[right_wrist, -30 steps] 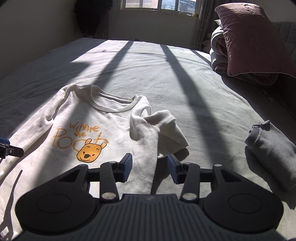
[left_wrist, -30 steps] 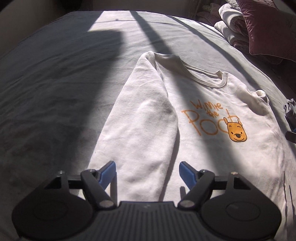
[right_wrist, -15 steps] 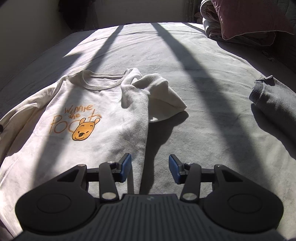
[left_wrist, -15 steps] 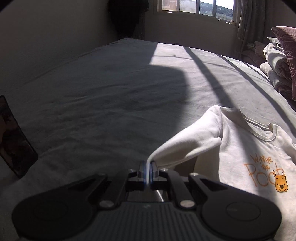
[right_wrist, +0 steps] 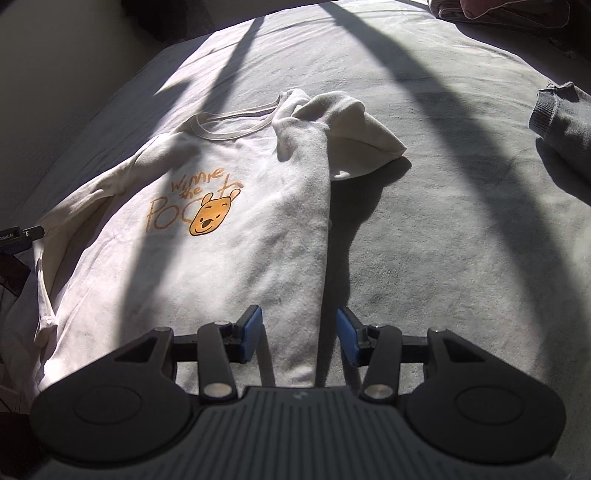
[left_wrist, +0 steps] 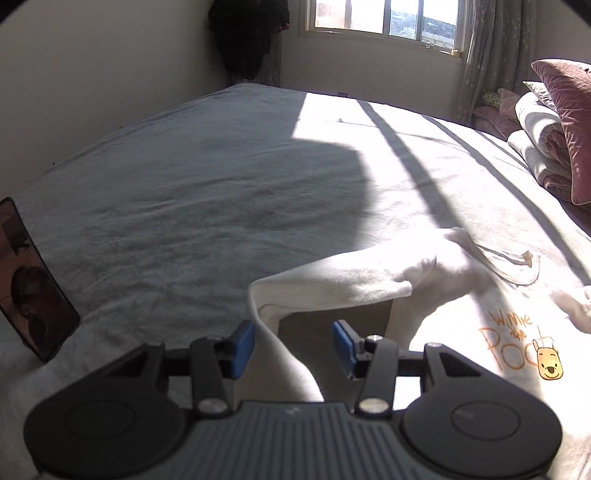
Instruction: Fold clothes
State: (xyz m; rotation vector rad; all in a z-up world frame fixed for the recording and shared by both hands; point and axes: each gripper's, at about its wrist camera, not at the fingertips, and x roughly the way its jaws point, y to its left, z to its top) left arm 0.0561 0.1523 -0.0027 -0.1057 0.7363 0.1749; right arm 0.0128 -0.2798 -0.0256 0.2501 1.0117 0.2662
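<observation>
A cream Winnie the Pooh sweatshirt (right_wrist: 229, 236) lies face up on the grey bed (right_wrist: 461, 240). Its right sleeve (right_wrist: 351, 133) is folded in a bunch by the shoulder. In the left wrist view the left sleeve (left_wrist: 332, 284) is bent and raised, and its cuff end drops between the fingers of my open left gripper (left_wrist: 293, 347). My right gripper (right_wrist: 299, 334) is open over the sweatshirt's lower right edge, holding nothing. The left gripper's tip shows at the left edge of the right wrist view (right_wrist: 22, 234).
A folded grey garment (right_wrist: 565, 122) lies on the bed at the right. A phone (left_wrist: 33, 280) stands propped at the left. Pillows and a rolled duvet (left_wrist: 546, 147) are piled at the far right, under a window (left_wrist: 384, 18).
The left gripper, shut on the sleeve half a second ago, has opened and the sleeve hangs loose between its fingers. The right gripper has moved down towards the sweatshirt's lower right edge.
</observation>
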